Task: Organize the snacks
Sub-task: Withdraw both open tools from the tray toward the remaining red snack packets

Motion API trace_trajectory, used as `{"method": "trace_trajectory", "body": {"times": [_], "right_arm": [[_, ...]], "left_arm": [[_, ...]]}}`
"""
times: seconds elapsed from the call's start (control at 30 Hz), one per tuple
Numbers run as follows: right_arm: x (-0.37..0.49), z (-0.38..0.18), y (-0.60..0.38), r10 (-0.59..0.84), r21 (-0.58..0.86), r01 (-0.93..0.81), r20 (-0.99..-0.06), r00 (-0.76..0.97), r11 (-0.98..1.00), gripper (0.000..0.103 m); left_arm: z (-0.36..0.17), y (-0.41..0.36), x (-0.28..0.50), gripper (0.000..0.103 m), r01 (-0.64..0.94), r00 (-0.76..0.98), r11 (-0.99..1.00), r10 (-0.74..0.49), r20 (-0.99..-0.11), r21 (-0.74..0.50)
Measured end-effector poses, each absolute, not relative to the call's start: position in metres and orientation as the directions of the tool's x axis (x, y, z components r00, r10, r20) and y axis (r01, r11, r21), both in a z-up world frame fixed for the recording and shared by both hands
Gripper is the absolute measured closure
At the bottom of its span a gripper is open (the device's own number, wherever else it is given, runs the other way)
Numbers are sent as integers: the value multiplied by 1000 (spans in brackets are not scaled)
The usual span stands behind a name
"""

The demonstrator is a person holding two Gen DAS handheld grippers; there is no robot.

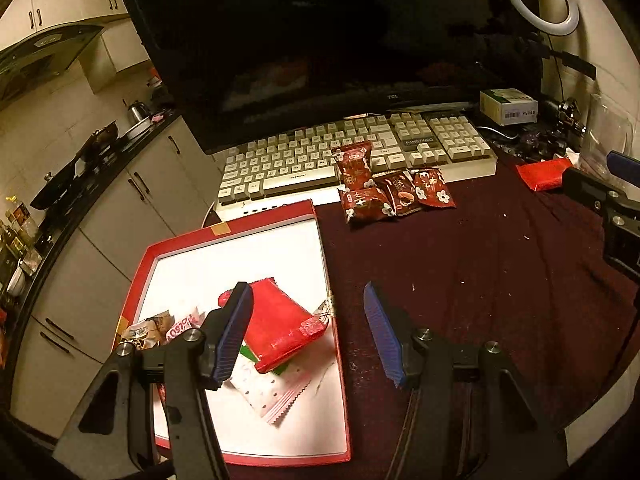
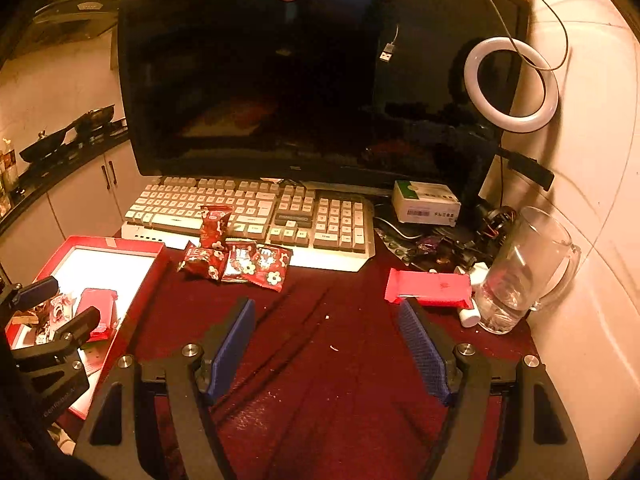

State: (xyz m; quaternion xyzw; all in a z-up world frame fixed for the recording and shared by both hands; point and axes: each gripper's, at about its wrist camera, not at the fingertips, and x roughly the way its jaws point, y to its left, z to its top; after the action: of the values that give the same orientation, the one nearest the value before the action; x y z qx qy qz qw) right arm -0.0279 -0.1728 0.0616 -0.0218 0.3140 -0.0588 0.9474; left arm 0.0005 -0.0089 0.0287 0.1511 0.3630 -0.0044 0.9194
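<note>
Your left gripper (image 1: 308, 332) hangs over the red box's (image 1: 280, 210) right edge, jaws apart on nothing, a red packet (image 1: 280, 328) lying just under its left finger. Your right gripper (image 2: 326, 350) is spread wide and empty above the dark red tablecloth (image 2: 340, 332); a long red bar (image 2: 428, 286) sits just past its right fingertip, four small red snack packets (image 2: 236, 258) ahead-left by the keyboard (image 2: 248, 212).

Not much is legible here tbh. The monitor (image 1: 304, 32) has "TCL" on its bottom bezel, and the keyboard (image 1: 352, 152) shows "PANGUNEO" above the arrow keys. The small white box (image 1: 509, 106) has a barcode label, digits too blurry to make out.
</note>
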Motion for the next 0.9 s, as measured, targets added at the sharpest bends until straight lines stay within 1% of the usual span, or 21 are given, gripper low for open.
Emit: {"method": "trace_trajectory", "body": {"times": [0.43,0.9], "right_arm": [[-21,52,-160,-147,-126,89,-599,787,988,27],[-6,30,-146,-129,-147,44,-642,756,988,27]], "left_arm": [[21,-2,8,46,112,724,958,103,-682,263],[11,7,20,46,103,706,964,102,-701,244]]}}
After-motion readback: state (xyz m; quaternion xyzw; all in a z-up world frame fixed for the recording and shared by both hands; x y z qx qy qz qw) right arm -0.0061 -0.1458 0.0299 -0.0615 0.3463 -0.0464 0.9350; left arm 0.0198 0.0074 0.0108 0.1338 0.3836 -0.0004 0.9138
